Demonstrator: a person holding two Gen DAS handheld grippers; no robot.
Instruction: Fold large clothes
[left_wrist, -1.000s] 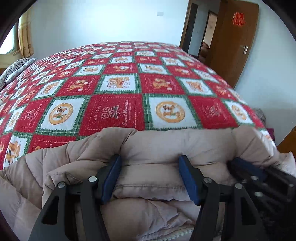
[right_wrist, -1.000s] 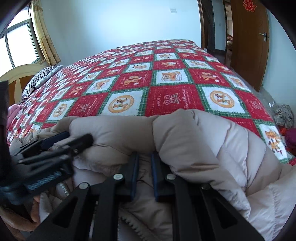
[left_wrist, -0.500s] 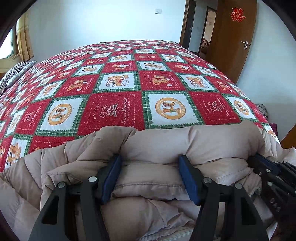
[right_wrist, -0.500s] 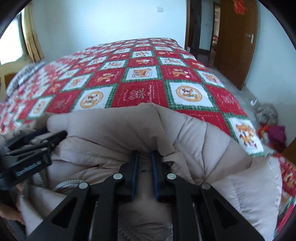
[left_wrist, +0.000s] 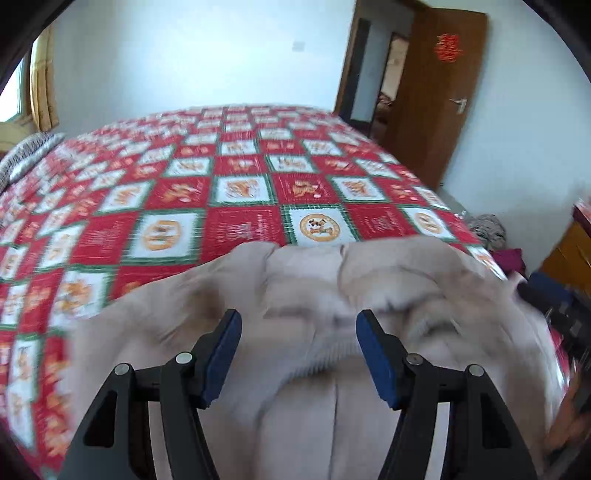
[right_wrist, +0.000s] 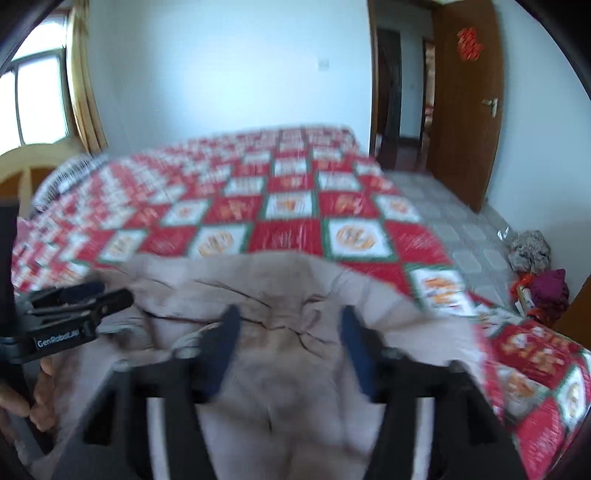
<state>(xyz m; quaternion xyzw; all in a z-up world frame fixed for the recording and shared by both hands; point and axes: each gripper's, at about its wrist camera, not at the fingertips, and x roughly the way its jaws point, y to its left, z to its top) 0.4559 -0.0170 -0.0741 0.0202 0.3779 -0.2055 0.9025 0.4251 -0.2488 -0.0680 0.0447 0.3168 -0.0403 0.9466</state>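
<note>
1. Beige quilted puffer jacket (left_wrist: 369, 295): it lies bunched at the near edge of the bed, on the red, white and green patchwork bedspread (left_wrist: 236, 192). Both views are motion-blurred.
2. Left gripper (left_wrist: 298, 354): its blue-padded jaws stand wide apart above the jacket. No fabric is pinched between the pads.
3. Right gripper (right_wrist: 290, 347): its jaws have just been opening and now stand wide apart. The jacket lies beneath them and the pads do not press on it.
4. In the right wrist view, the left gripper shows at the left edge, with the fingers of a hand (right_wrist: 40, 398) below it.
5. Surroundings: a brown wooden door (left_wrist: 439, 110) stands open on the right. A curtained window (right_wrist: 40, 99) is on the left. A small pile of clothes (right_wrist: 543, 273) lies on the tiled floor beside the bed.
</note>
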